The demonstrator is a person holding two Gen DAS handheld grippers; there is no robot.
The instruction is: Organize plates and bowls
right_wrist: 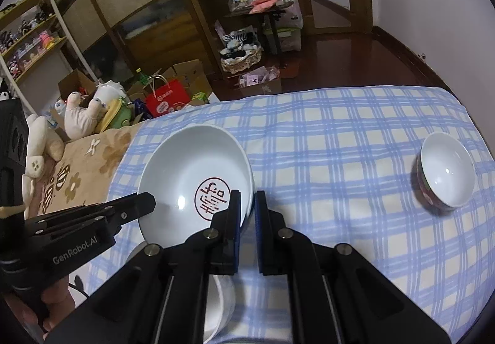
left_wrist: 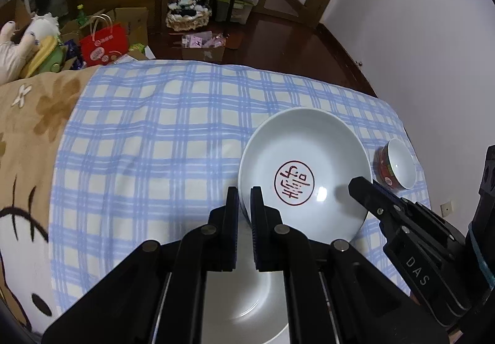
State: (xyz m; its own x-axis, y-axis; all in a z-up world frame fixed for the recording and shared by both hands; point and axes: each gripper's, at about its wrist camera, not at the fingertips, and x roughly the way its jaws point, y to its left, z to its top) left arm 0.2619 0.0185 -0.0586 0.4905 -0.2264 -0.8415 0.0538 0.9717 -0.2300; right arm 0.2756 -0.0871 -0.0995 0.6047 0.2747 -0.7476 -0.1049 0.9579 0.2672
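White glazed plate (left_wrist: 304, 170) with a red round seal of characters at its centre sits right of centre in the left wrist view, lifted over a blue checked cloth (left_wrist: 154, 133). Both grippers pinch it by the rim: the left gripper (left_wrist: 244, 198) clamps the plate's left edge, the right gripper (right_wrist: 247, 204) the opposite edge, jaws nearly together on the thin rim. "DAS" reads on the right gripper's body at the lower right of the left view; "GenRobot.AI" reads on the left gripper at the lower left of the right view. Below the plate, at the bottom of both frames, lies a second white plate (left_wrist: 241, 297). A small bowl (right_wrist: 445, 170), white inside and red-patterned outside, rests on the cloth at the right edge. A red paper bag (right_wrist: 167, 99) with white print, unreadable, stands on the floor beyond.
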